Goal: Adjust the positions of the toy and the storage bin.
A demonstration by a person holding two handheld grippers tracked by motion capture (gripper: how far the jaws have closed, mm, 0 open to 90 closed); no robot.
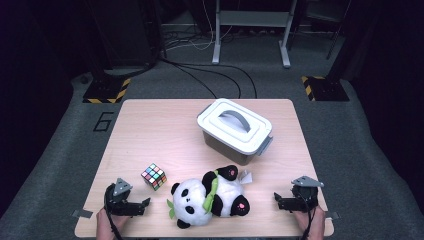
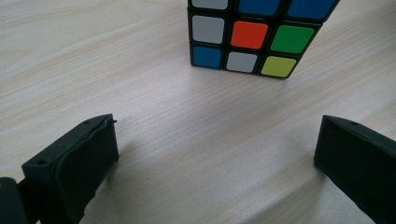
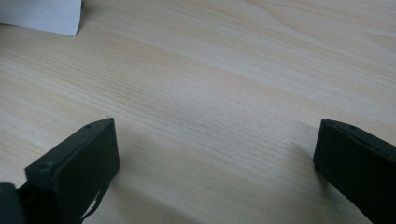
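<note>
Between two wide-open grippers at the near table edge lies a panda plush on its back.

Left gripper [image 1: 146,202] rests at the near left corner of the wooden table [image 1: 150,125], right gripper [image 1: 276,197] at the near right; both point inward toward the panda plush [image 1: 210,197], jaws spread wide and holding nothing. The toy's long axis runs roughly left to right, head toward the left gripper, feet toward the right. The left gripper sits slightly closer to it. A puzzle cube [image 1: 154,176] stands just ahead of the left gripper, seen straight in front of its jaws in the left gripper view [image 2: 257,35]. A lidded storage box [image 1: 235,130] sits farther back, behind the toy, closed.
</note>
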